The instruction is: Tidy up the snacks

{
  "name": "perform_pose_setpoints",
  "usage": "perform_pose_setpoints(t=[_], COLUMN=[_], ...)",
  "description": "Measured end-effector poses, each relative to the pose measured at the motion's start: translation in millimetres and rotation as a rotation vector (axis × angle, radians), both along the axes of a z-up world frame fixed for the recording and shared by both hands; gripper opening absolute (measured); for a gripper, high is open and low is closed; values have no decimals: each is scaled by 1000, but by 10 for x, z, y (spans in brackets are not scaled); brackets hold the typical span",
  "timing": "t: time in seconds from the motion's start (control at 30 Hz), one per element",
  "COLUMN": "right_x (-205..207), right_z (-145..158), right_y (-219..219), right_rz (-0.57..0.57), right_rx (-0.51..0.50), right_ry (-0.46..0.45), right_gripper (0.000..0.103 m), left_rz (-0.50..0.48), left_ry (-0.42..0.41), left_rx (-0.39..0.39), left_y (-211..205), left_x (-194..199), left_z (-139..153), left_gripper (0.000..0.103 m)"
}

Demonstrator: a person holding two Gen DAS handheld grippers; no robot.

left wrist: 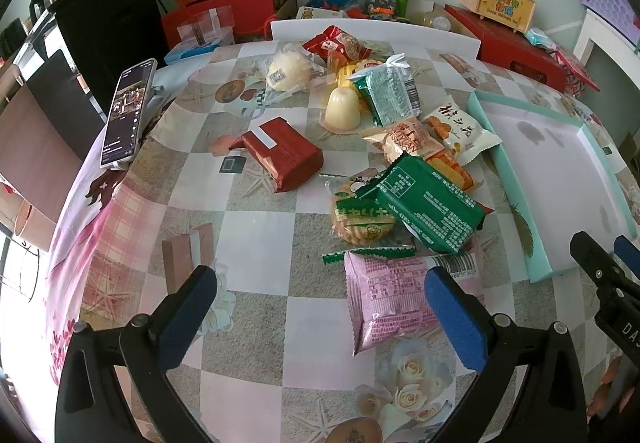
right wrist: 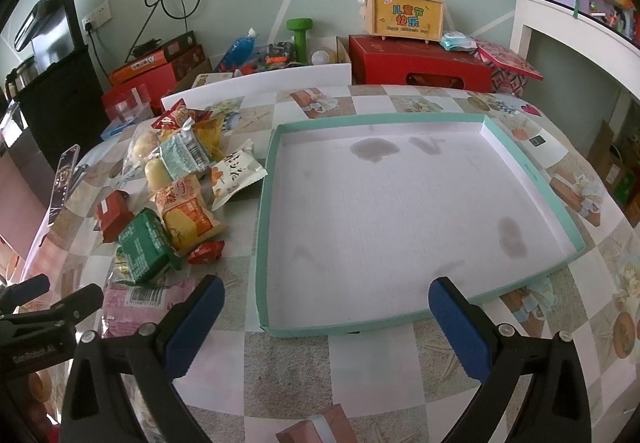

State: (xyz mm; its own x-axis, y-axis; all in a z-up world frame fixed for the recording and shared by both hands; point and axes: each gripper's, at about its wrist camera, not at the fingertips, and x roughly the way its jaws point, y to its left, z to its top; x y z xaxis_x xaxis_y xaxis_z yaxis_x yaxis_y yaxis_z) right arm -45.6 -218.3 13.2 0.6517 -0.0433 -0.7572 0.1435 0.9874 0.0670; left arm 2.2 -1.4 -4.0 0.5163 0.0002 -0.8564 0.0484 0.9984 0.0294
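The counter (right wrist: 360, 371) has a checkered cloth. Biggest thing on it is the teal-rimmed tray (right wrist: 264, 243), straight ahead of the right gripper (right wrist: 325, 327), nothing in it but a few stains. The snack pile (left wrist: 400, 147) sits ahead of the left gripper (left wrist: 320, 317), just beside the tray. The pink packet (left wrist: 384, 299) lies nearest, partly between that gripper's fingers but not pinched; a green packet (left wrist: 432, 211) overlaps it beyond. A red packet (left wrist: 288, 155) lies apart, further left. Both grippers are spread wide, holding nothing. A phone (left wrist: 128, 115) stands propped far left.
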Motion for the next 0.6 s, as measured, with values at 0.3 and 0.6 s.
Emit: perform_pose_setpoints(t=[0.3,0.6], right_x=[0,-6], right_z=[-5,-9], right_y=[1,3], right_rz=[0,1], right_rx=[0,0], right_ry=[0,0], right_gripper=[103,103], left_rz=[2,3], left_ry=[5,13], left_rx=[0,2], left_y=[-4,4], left_x=[-1,9], left_z=[-9,-24], left_gripper=[103,103])
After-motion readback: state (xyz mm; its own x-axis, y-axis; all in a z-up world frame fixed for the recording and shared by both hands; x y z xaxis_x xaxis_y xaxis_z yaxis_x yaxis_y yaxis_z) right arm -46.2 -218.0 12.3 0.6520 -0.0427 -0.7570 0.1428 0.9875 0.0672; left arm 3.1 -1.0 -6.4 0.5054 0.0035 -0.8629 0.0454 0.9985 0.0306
